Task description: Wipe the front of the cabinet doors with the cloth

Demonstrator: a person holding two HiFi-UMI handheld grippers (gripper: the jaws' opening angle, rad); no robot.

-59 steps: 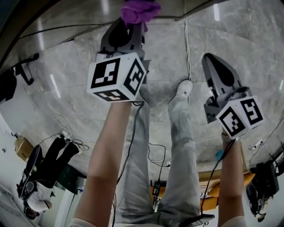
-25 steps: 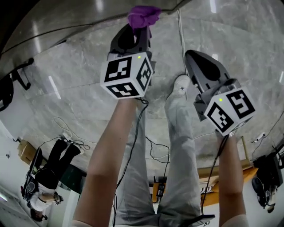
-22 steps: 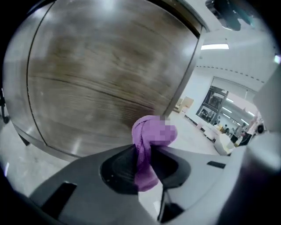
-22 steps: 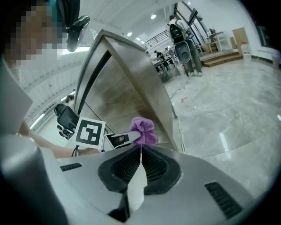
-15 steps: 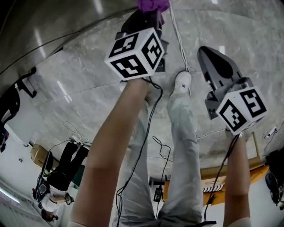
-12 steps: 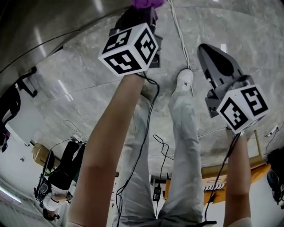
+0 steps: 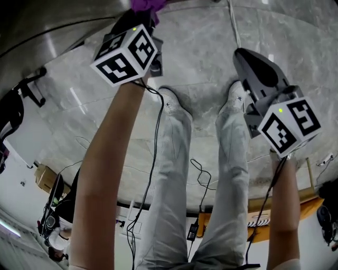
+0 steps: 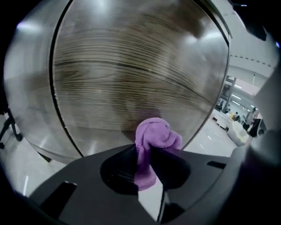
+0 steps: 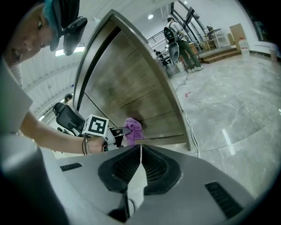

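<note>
My left gripper (image 8: 147,147) is shut on a bunched purple cloth (image 8: 153,138). The cloth is up against the lower part of the wood-grain cabinet door (image 8: 131,70), with a dark patch on the wood just behind it. In the head view the left gripper (image 7: 138,21) reaches to the top edge, where the cloth (image 7: 145,4) just shows. The right gripper view shows the same door (image 9: 127,88), the cloth (image 9: 133,127) and the left gripper (image 9: 119,131) from the side. My right gripper (image 9: 140,148) is shut and holds nothing. It hangs over the floor, right of the cabinet, and shows in the head view as the right gripper (image 7: 244,52).
A white cable (image 7: 233,26) runs across the grey marble floor (image 7: 200,58) past the cabinet's corner. My shoes (image 7: 171,103) stand between the grippers. A black stand (image 7: 29,87) is at the left. People and equipment (image 9: 175,48) are far behind the cabinet.
My left gripper has carried the cloth leftward and further up in the head view. The feet have spread apart. My right gripper has stayed in much the same place, still shut.
</note>
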